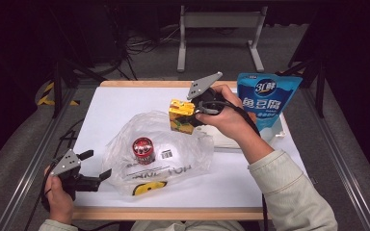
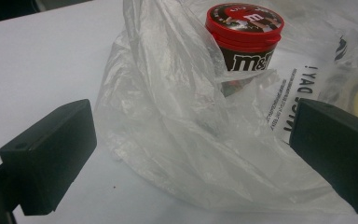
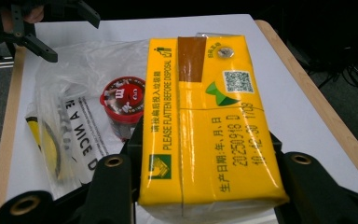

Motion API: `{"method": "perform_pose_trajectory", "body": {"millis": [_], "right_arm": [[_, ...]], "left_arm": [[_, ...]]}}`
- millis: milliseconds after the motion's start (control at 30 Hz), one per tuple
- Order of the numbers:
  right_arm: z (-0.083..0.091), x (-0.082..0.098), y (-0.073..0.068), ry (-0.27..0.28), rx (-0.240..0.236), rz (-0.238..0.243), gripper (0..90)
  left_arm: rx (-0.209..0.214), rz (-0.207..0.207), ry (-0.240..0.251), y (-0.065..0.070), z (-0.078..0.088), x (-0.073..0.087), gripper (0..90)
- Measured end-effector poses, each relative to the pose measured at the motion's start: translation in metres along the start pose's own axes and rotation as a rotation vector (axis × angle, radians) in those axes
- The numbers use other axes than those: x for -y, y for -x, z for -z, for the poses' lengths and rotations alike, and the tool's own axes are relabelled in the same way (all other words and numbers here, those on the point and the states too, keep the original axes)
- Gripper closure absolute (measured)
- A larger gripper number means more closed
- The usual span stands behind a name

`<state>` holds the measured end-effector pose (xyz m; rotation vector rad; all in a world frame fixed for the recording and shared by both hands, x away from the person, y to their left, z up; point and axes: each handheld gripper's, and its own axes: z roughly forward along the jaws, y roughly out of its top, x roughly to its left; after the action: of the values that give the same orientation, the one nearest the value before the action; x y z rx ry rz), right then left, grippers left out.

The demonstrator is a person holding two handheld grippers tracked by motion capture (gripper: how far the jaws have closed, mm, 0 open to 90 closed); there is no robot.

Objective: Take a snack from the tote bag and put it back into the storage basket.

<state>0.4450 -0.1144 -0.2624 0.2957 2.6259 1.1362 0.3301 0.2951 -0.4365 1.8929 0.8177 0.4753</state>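
A yellow drink carton (image 1: 181, 115) (image 3: 209, 126) hangs above the far edge of a clear plastic bag (image 1: 188, 149), with my right gripper (image 1: 192, 118) (image 3: 209, 186) shut on its sides. Inside the bag (image 3: 74, 70) stands a brown M&M's tub with a red lid (image 1: 143, 149) (image 2: 244, 35) (image 3: 123, 105). My left gripper (image 1: 98, 163) (image 2: 191, 158) rests at the table's near left corner with its jaws wide open. The crumpled left edge of the bag (image 2: 177, 130) lies between them, apart from both pads.
A blue and white pouch (image 1: 267, 98) stands at the back right of the white table (image 1: 125, 101). A flat white packet (image 1: 226, 139) lies under the right forearm. The table has a wooden rim, and metal frame rails run along both sides.
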Motion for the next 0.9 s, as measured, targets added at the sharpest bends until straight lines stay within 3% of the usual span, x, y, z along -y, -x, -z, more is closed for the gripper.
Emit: {"method": "perform_pose_trajectory", "body": {"millis": [900], "right_arm": [[0.019, 0.027, 0.031, -0.044, 0.101, -0.082, 55.5]], "left_arm": [[-0.006, -0.003, -0.007, 0.000, 0.000, 0.000, 1.1]]}}
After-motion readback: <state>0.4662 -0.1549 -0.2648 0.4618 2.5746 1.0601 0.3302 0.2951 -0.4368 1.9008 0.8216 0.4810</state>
